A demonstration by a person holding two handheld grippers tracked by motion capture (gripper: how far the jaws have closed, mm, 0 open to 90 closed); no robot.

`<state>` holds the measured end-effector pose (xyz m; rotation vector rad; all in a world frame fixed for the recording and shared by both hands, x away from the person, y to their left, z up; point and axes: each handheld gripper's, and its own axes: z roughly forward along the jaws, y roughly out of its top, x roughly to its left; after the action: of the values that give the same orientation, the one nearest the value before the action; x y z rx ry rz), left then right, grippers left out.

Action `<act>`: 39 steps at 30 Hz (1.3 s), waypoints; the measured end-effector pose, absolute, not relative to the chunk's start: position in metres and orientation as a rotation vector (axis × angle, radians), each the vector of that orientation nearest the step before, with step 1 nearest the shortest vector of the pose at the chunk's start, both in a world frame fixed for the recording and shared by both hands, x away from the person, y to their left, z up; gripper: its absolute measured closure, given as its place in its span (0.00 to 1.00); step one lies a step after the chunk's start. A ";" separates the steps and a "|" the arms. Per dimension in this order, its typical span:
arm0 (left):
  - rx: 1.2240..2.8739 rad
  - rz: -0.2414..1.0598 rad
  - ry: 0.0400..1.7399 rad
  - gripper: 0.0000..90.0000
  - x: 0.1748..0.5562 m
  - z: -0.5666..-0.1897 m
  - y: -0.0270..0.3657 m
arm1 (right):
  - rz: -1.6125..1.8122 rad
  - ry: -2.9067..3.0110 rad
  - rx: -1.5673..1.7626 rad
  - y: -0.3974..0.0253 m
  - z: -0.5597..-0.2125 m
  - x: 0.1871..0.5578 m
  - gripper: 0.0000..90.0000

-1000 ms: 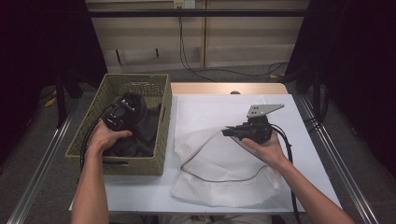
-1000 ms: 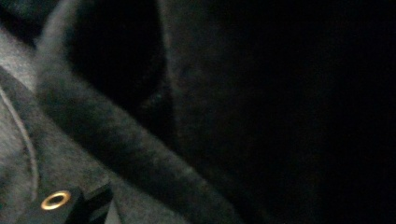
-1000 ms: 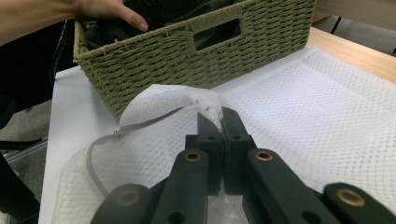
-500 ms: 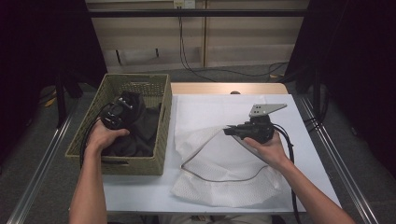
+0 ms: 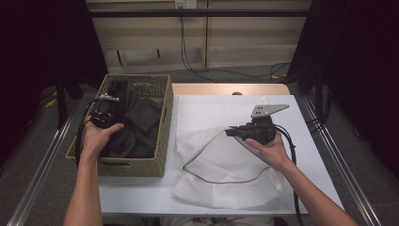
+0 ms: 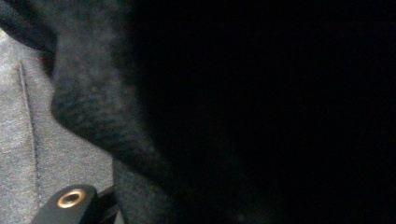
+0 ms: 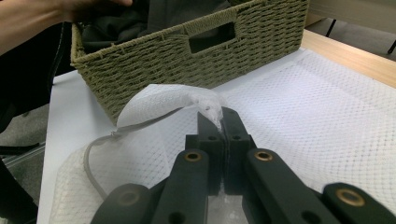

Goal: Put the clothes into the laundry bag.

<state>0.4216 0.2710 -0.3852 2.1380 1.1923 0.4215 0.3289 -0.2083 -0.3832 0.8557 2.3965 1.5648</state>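
Left gripper [image 5: 104, 114] jaws: I can't tell how they stand; dark garment [image 6: 261, 112] in the wicker basket [image 5: 162, 136] covers them.
Mesh laundry bag [image 5: 226, 165] edge: vanishes between right gripper [image 7: 219, 122] tips.
Basket floor: hidden under the garment.

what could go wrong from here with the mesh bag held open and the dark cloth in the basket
1. The right claw pinches only a thin bit of the mesh bag rim, so the mesh could slip out and the mouth fall shut.
2. The dark cloth lies bunched in the basket around the left claw; lifting it may snag the wicker or drag the basket.
3. The cloth blocks the left gripper view, so its grip is hard to judge.
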 end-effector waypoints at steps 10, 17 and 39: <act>1.932 0.527 1.139 0.72 0.403 -0.366 0.281 | 1.569 2.395 0.855 -0.209 -0.383 0.328 0.99; 1.821 0.586 1.101 0.72 0.391 -0.361 0.287 | 1.562 2.401 0.856 -0.208 -0.384 0.328 0.99; 1.656 0.685 0.969 0.72 0.363 -0.319 0.284 | 1.547 2.414 0.853 -0.205 -0.388 0.328 0.99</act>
<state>0.3631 0.2844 -0.3186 1.6560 0.9689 0.6850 0.3276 -0.2054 -0.3876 0.8526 2.4142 1.5471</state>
